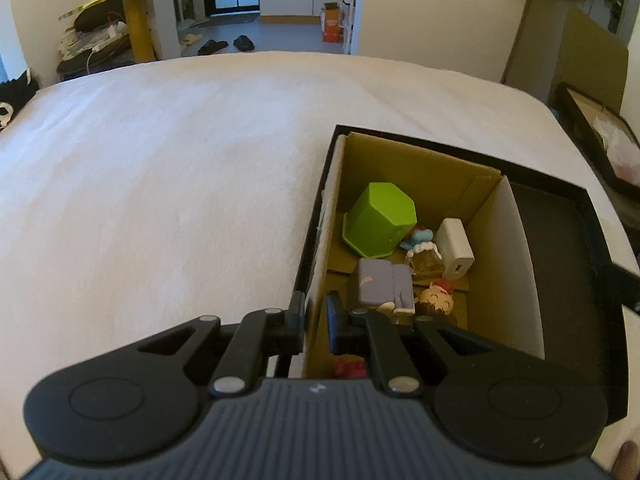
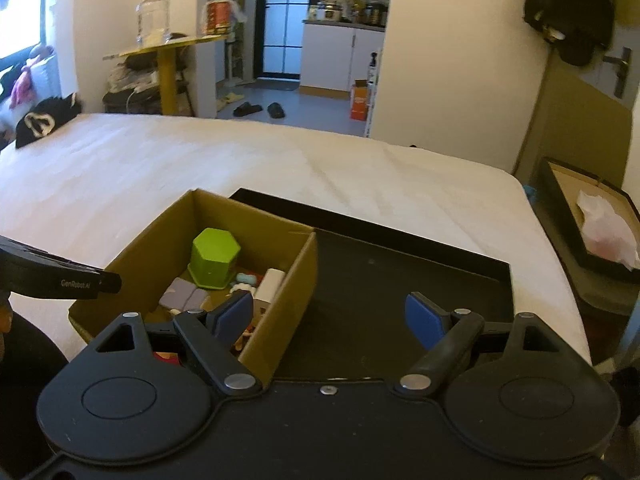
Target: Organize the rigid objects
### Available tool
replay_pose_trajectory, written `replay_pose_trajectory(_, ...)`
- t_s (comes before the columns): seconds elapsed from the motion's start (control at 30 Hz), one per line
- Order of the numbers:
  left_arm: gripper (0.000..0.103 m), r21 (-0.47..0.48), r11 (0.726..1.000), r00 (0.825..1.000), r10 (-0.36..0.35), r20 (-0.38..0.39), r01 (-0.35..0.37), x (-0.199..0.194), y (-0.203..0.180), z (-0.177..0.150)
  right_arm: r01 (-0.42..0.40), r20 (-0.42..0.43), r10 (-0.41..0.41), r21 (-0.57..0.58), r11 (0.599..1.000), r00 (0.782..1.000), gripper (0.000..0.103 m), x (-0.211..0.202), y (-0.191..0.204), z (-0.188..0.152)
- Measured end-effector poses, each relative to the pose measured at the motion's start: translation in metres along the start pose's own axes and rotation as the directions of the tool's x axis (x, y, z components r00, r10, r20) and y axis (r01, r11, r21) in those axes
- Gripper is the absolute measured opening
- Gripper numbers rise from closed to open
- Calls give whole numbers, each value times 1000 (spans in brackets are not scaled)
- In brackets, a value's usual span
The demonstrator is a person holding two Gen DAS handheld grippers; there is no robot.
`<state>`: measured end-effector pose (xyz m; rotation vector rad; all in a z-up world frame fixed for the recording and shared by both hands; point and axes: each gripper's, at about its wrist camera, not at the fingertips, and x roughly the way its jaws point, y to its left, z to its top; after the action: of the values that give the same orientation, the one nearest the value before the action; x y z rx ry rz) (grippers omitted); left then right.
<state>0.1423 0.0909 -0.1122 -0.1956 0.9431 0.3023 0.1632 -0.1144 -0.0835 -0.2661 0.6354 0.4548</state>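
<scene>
Cardboard box [image 1: 320, 288] wall pinched by left gripper [image 1: 314, 320] — right gripper [image 2: 332, 318] spread, empty.

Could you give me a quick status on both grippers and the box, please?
Left gripper shut on box wall. Right gripper open, empty. Toys in box, green cup on top. Nothing in the way.

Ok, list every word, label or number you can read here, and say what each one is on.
"GenRobot.AI", in small pale letters on the side of the left tongs, seen from the right wrist view.
Orange carton on the far floor: print too blurred to read.
Red canister on the yellow table: label too small to read.
</scene>
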Motion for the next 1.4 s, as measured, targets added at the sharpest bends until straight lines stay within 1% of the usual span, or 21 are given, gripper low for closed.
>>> replay_pose_trajectory(0.1, 12, 3, 1000, 999, -5, -36, 5, -2, 1, 3, 8, 2, -8, 27, 1000, 1000, 83, -5, -8, -2)
replay_pose_trajectory(0.2, 15, 8, 1000, 999, 16, -43, -16, -10, 2, 6, 9, 0, -9, 69, 998, 1000, 86, -10, -15, -4)
replay_pose_trajectory(0.33, 20, 17, 999, 998, 35, -45, -34, -23, 1, 11, 4, -7, -3, 121, 993, 1000, 87, -16, -25, -8)
replay_pose_trajectory(0.43, 35, 12, 999, 999, 31, -39, -31, -36, 0, 11, 5, -17, -3, 149, 989, 1000, 92, -20, -30, -11)
replay_pose_trajectory(0.5, 51, 12, 999, 998, 51, -35, -50, -42, -3, 9, 5, -21, -2, 163, 987, 1000, 94, -25, -33, -13)
replay_pose_trajectory(0.6, 61, 11, 999, 998, 47, -31, -46, -54, -7, 7, -5, -26, 10, 187, 982, 1000, 98, -32, -38, -17)
replay_pose_trajectory(0.73, 68, 27, 999, 999, 32, -24, -32, -69, -15, 3, -24, -33, 32, 219, 975, 999, 102, -44, -44, -22)
replay_pose_trajectory(0.77, 72, 23, 999, 999, 28, -23, -28, -72, -15, 3, -26, -33, 34, 226, 974, 999, 103, -47, -45, -22)
replay_pose_trajectory(0.87, 81, 18, 1000, 1000, 8, -20, -8, -83, -18, 2, -37, -40, 48, 247, 968, 998, 103, -55, -48, -23)
replay_pose_trajectory(0.97, 84, 29, 1000, 1000, 2, -15, -1, -94, -22, 2, -54, -44, 68, 273, 961, 997, 103, -64, -51, -23)
replay_pose_trajectory(1.13, 86, 49, 999, 1000, -17, -12, 18, -111, -28, 2, -72, -36, 88, 313, 947, 996, 103, -79, -54, -19)
replay_pose_trajectory(1.27, 93, 67, 997, 1000, -29, 9, 29, -126, -32, 1, -48, -49, 68, 329, 943, 996, 103, -90, -55, -18)
replay_pose_trajectory(1.4, 96, 57, 997, 998, -58, 19, 57, -138, -30, -5, -26, -64, 53, 361, 932, 997, 103, -102, -57, -18)
